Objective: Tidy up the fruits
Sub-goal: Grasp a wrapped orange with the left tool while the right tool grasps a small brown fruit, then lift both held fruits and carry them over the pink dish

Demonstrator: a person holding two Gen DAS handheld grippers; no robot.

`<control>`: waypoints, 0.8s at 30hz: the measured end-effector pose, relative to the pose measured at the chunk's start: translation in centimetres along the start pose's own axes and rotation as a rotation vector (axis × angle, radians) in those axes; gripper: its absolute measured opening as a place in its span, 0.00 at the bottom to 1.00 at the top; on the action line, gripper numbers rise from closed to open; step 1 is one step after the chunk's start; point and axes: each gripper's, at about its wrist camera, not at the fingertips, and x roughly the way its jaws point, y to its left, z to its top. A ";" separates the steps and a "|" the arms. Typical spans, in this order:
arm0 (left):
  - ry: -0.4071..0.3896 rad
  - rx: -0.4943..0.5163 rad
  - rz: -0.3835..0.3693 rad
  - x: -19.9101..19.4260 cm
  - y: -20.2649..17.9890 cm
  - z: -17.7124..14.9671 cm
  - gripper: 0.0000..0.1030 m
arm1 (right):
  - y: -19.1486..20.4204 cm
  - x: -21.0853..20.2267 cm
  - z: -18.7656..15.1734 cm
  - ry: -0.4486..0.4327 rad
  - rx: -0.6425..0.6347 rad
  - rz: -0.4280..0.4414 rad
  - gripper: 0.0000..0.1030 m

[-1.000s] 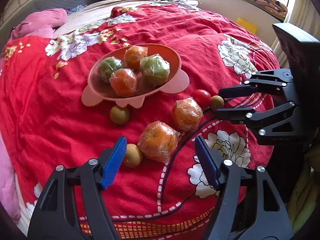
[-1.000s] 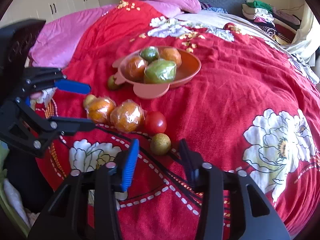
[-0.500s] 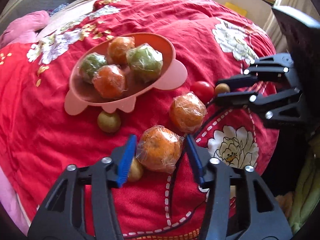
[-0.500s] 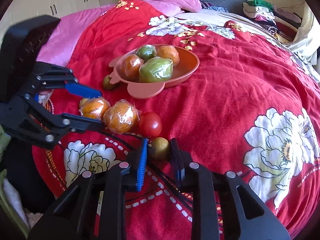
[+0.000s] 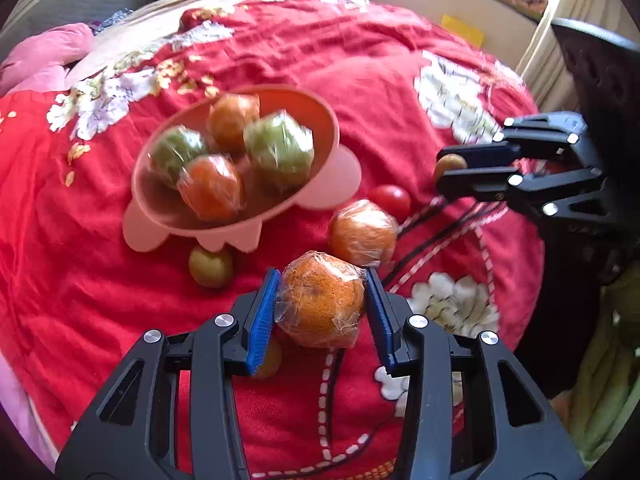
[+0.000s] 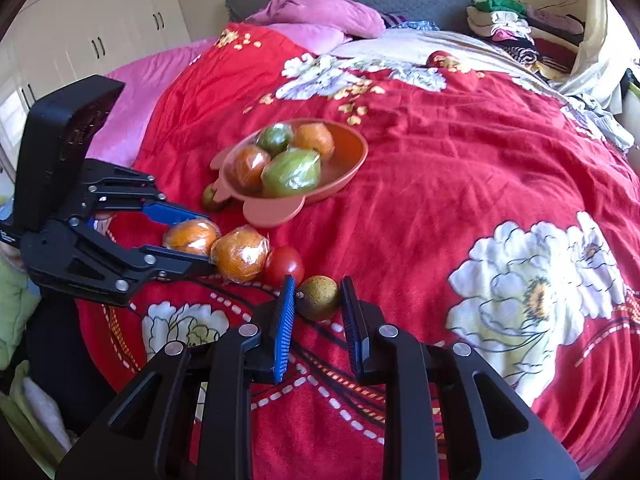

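Fruits lying scattered on red floral bedspread [image 6: 440, 168]; four wrapped ones sitting in pink bowl [image 5: 328, 128]. We are clamping left gripper [image 5: 320, 304] on wrapped orange [image 5: 322, 300], jaws having just been closing, blue pads pressing both sides. We are gripping small brownish-green fruit [image 6: 318, 297] in right gripper [image 6: 318, 304], jaws clenched on it. Second wrapped orange [image 5: 362, 232] and tomato [image 5: 390, 197] resting just beside bowl.
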 end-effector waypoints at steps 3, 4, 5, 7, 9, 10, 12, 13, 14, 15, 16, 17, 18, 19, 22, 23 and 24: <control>-0.027 -0.029 0.005 -0.8 0.5 0.4 0.33 | -0.2 -0.4 0.3 -0.014 0.005 -0.004 0.21; -0.040 -0.042 0.008 -1.2 0.8 0.6 0.33 | -0.2 -0.5 0.4 -0.016 0.005 -0.005 0.21; -0.047 -0.050 0.011 -1.5 1.0 0.7 0.33 | -0.2 -0.6 0.6 -0.020 0.006 -0.003 0.21; -0.063 -0.064 0.013 -2.0 1.3 0.9 0.33 | -0.3 -0.7 0.8 -0.026 0.007 -0.001 0.21; -0.074 -0.083 0.026 -2.4 1.8 1.1 0.33 | -0.2 -0.7 1.1 -0.031 0.002 -0.001 0.21; -0.078 -0.090 0.027 -2.6 2.1 1.2 0.33 | -0.1 -0.7 1.3 -0.033 0.000 0.000 0.21; -0.088 -0.110 0.037 -3.0 2.6 1.2 0.33 | 0.0 -0.7 1.7 -0.038 -0.005 0.002 0.21; -0.088 -0.115 0.045 -3.2 2.8 1.3 0.33 | 0.1 -0.8 1.9 -0.042 -0.008 0.003 0.21; -0.093 -0.122 0.047 -3.3 3.0 1.3 0.33 | 0.2 -0.8 2.1 -0.046 -0.011 0.006 0.21; -0.095 -0.130 0.048 -3.5 3.3 1.4 0.33 | 0.3 -0.8 2.3 -0.048 -0.013 0.008 0.21; -0.096 -0.134 0.054 -3.6 3.4 1.4 0.33 | 0.3 -0.8 2.5 -0.050 -0.017 0.007 0.21; -0.100 -0.142 0.064 -3.7 3.7 1.5 0.33 | 0.4 -0.8 2.7 -0.053 -0.020 0.007 0.21; -0.101 -0.148 0.068 -3.8 3.9 1.5 0.33 | 0.4 -0.7 3.0 -0.057 -0.023 0.010 0.21; -0.103 -0.158 0.074 -3.9 4.3 1.6 0.33 | 0.5 -0.7 3.2 -0.060 -0.024 0.010 0.21; -0.110 -0.184 0.093 -4.1 5.0 1.8 0.33 | 0.5 -0.6 4.0 -0.069 -0.031 0.012 0.21; -0.116 -0.200 0.093 -4.2 5.4 1.9 0.33 | 0.5 -0.5 4.3 -0.071 -0.031 0.012 0.21; -0.117 -0.211 0.096 -4.2 5.6 2.0 0.33 | 0.5 -0.5 4.5 -0.073 -0.033 0.011 0.21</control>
